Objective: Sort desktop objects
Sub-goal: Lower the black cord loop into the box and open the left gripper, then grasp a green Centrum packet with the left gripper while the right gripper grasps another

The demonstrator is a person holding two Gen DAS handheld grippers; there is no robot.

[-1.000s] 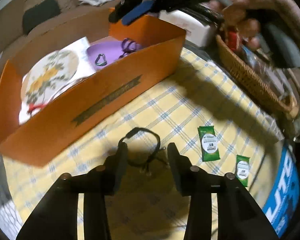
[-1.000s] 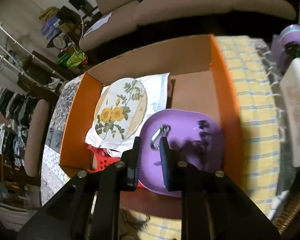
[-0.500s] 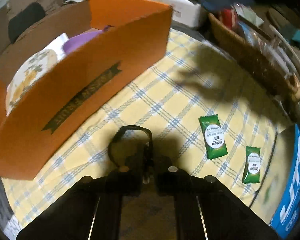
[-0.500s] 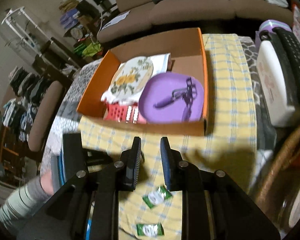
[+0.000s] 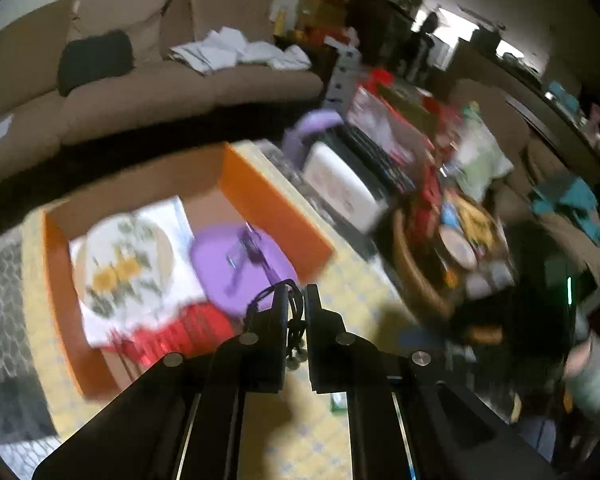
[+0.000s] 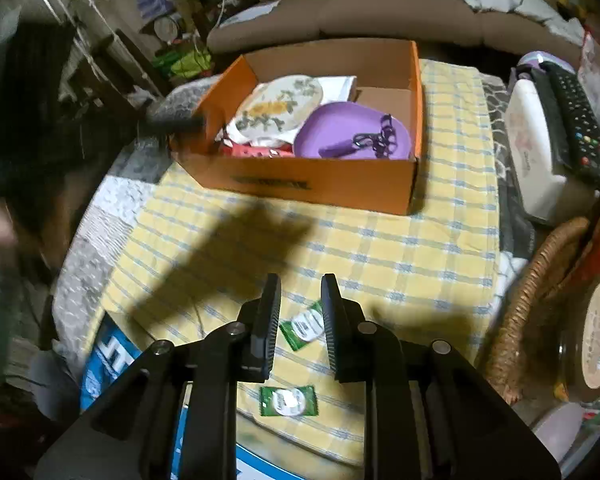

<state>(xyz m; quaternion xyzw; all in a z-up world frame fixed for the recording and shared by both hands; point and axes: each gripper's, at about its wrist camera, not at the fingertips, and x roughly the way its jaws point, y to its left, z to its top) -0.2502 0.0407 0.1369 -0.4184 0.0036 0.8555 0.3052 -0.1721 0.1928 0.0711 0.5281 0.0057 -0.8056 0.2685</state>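
I count: green sachets, two (image 6: 303, 328) (image 6: 288, 401); orange box, one (image 6: 316, 184); purple plate, one (image 6: 340, 128); floral plate, one (image 6: 280, 106); remote control, one (image 6: 580, 128).

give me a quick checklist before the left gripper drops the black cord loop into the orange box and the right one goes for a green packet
1. Left gripper shut on the black cord loop: ok.
2. Loop above the orange box: cannot tell, view blurred.
3. Landing spot on the purple plate: ok, room beside the keyring.
4. Right gripper open: ok.
5. Green packet between its fingers: ok, lined up; not yet touching.
6. Second green packet reachable: ok, lies nearer.
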